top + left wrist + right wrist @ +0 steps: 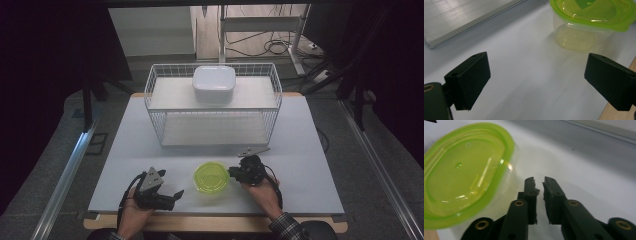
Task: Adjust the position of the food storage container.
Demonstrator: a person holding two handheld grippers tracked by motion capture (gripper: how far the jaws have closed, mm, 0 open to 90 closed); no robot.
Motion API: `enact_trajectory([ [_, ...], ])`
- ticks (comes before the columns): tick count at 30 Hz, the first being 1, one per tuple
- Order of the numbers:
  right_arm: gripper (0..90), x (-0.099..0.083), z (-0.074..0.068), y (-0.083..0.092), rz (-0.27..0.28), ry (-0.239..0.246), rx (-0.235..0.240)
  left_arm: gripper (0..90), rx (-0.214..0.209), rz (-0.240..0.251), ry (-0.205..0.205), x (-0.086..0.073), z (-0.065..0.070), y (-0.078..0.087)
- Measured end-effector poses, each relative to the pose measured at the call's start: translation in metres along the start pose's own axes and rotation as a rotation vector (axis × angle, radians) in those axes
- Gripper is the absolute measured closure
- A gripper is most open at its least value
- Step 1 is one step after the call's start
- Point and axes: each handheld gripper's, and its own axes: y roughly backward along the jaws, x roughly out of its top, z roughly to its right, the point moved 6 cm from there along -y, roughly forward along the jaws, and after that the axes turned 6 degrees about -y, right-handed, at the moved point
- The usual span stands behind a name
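Observation:
A clear plastic container with a lime-green lid [212, 178] stands near the table's front edge, between my two grippers. My left gripper [175, 196] lies to its left, pointing at it. Its jaws are wide open in the left gripper view [537, 75], with bare table between them and the container [591, 17] farther off at the upper right. My right gripper [233, 173] rests against the container's right side. In the right gripper view its jaws [539, 181] are shut with only a sliver between them and hold nothing. The container [466, 170] sits just left of them.
A white wire rack [215, 107] with two shelves stands at the middle of the white table [310, 165], and a white lidded box [214, 84] sits on its top shelf. The rack's base [461, 22] lies ahead of my left gripper. The wooden front edge [619, 112] is close.

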Motion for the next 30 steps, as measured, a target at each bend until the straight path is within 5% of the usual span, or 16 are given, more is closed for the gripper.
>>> enact_trajectory([
  [8,48.5,0.002,0.012,0.019,0.029,0.081,-0.126,6.4,0.001,0.001,-0.001,0.0,0.0,0.001],
  [19,15.5,-0.002,0.017,0.035,0.057,0.143,-0.152,6.4,-0.001,-0.001,-0.003,0.0,0.001,0.001],
  [23,7.8,-0.006,0.021,0.037,0.075,0.096,-0.169,6.4,-0.001,-0.003,-0.006,0.0,0.001,0.001],
  [30,5.1,-0.006,0.014,0.04,0.103,0.132,-0.166,6.4,-0.002,-0.005,-0.01,0.0,0.002,0.0],
])
